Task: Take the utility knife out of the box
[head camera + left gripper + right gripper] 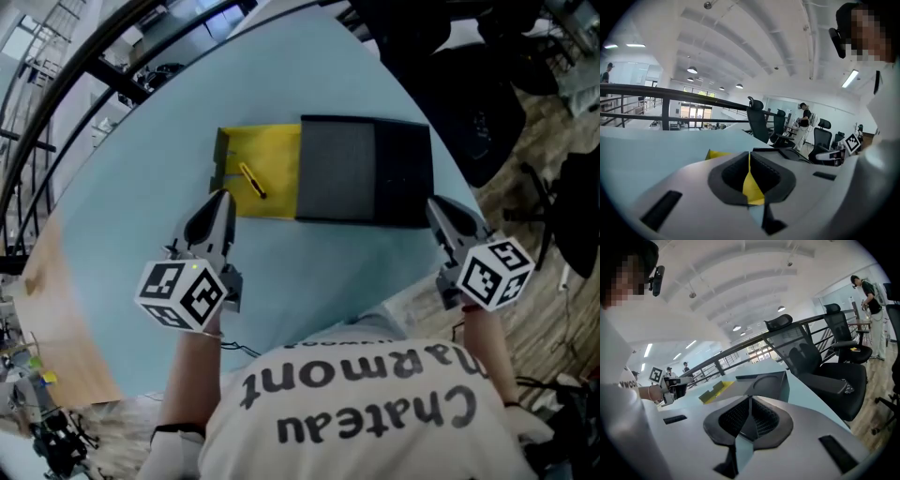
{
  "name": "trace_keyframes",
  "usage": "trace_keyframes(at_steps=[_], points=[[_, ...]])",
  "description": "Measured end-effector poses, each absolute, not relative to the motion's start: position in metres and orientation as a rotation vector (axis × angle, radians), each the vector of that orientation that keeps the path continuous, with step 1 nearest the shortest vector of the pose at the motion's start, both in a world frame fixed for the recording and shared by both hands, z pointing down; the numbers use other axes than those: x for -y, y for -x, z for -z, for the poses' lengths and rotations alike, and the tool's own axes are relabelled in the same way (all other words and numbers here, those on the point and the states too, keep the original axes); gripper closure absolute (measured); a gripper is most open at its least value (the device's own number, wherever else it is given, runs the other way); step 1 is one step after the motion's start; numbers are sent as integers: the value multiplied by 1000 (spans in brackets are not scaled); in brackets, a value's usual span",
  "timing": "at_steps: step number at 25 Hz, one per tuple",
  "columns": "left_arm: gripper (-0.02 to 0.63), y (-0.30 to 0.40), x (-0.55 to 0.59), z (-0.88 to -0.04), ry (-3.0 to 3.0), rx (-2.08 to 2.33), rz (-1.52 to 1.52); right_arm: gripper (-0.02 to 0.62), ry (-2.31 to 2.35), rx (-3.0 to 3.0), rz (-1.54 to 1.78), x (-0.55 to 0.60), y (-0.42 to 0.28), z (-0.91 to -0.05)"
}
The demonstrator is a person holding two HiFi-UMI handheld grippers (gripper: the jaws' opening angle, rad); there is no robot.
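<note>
A box lies on the pale blue table (122, 187): a black sleeve (366, 169) with a yellow tray (267, 169) slid out to its left. The yellow utility knife (251, 180) lies slanted in the tray. My left gripper (222, 197) is shut and empty, its tip just short of the tray's near left corner. Along its jaws (749, 157) the yellow tray (717, 153) shows close ahead. My right gripper (434, 206) is shut and empty, by the sleeve's near right corner. The right gripper view looks past its own shut tips (750, 400) at the black sleeve (768, 383) and yellow tray (712, 392).
The table curves; its right edge runs close to the right gripper, with black office chairs (487, 112) and wood floor beyond. A dark railing (122, 56) borders the far left side. A person (804, 123) stands among chairs in the background.
</note>
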State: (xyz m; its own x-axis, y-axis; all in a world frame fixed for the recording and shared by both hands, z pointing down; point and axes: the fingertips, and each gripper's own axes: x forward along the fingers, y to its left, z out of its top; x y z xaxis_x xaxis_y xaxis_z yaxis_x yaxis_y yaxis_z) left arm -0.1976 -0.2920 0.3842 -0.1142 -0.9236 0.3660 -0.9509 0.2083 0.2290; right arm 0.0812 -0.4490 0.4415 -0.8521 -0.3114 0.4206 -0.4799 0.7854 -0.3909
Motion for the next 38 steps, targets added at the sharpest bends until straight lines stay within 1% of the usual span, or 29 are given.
trace_keyframes(at_steps=[3,4,5,6,7,14,17,21,23,26,28,31,33,34,36,38], points=[[595,210,312,-398,-1724,2034,-228,552,-612,2635,-677,461,-77,-443],[554,214,316,-407,-1707,2007,-285,552,-623,2630,-675,465,-77,-444],[488,218,320,-418,-1684,1973,-338,552,-638,2624,-680,469,-77,-445],[447,222,323,-429,-1657,1937,-389,552,-653,2618,-689,473,-77,-447],[436,225,326,-440,-1626,1903,-437,552,-668,2611,-702,477,-78,-449],[436,233,341,-507,-1425,1722,-738,552,-718,2585,-732,495,-86,-457],[436,241,343,-514,-1400,1708,-875,552,-700,2592,-730,494,-82,-455],[436,248,339,-522,-1383,1682,-969,551,-680,2584,-725,489,-80,-456],[442,249,337,-530,-1372,1655,-968,551,-685,2579,-719,490,-81,-457],[502,248,336,-541,-1317,1617,-864,552,-694,2574,-724,491,-84,-461],[503,247,337,-543,-1298,1603,-813,552,-699,2568,-729,491,-86,-463],[487,244,342,-544,-1302,1577,-774,552,-700,2566,-735,491,-87,-464],[383,240,344,-546,-1300,1544,-720,552,-698,2565,-737,489,-86,-464],[365,239,345,-547,-1292,1542,-698,551,-696,2564,-732,488,-86,-464],[362,241,344,-549,-1277,1556,-694,551,-695,2560,-709,488,-86,-464],[394,241,343,-551,-1275,1554,-747,552,-700,2556,-688,488,-88,-464]])
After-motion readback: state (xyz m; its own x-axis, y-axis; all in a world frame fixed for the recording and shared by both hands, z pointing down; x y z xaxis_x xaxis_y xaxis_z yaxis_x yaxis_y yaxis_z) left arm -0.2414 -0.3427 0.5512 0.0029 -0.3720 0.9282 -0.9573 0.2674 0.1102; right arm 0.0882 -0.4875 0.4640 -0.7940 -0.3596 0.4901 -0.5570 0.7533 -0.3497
